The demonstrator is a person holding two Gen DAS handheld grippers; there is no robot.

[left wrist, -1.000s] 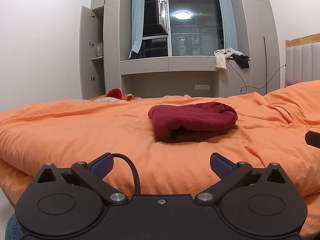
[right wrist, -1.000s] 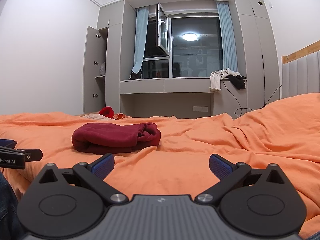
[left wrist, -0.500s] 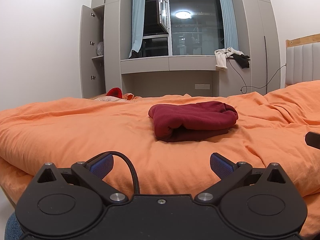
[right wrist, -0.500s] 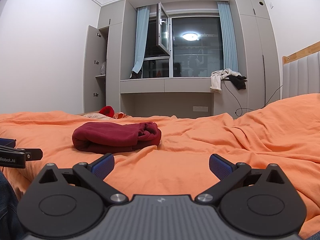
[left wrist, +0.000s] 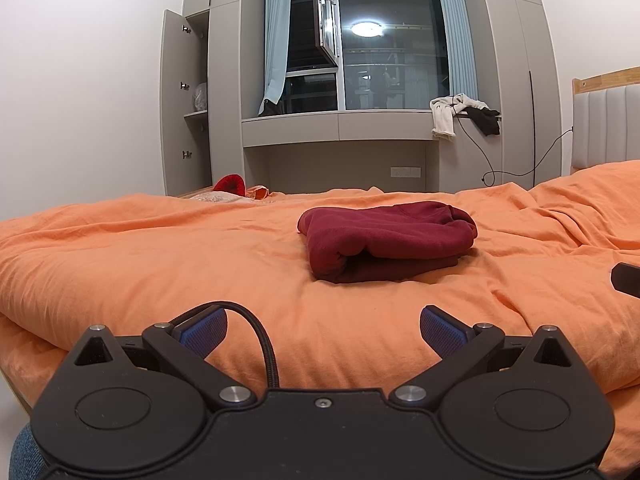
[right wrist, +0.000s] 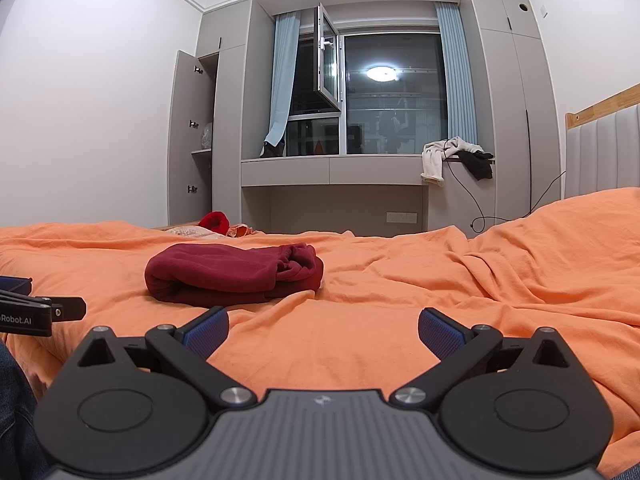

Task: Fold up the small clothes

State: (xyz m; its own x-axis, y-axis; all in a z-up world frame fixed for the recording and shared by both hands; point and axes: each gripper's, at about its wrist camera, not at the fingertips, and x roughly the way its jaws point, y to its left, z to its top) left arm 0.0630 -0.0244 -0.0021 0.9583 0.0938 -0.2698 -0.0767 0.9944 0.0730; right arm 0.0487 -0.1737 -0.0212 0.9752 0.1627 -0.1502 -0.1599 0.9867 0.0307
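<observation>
A dark red garment lies folded into a thick bundle on the orange bedcover. In the right wrist view the same dark red garment lies ahead and to the left. My left gripper hovers open near the bed's front edge, well short of the bundle, with nothing between its blue pads. My right gripper is open too and empty, low over the cover. The left gripper's body shows at the left edge of the right wrist view.
A bright red item and other small clothes lie at the bed's far left edge. Beyond stand grey cabinets with an open door, a window ledge with white and black clothes, and a padded headboard at right.
</observation>
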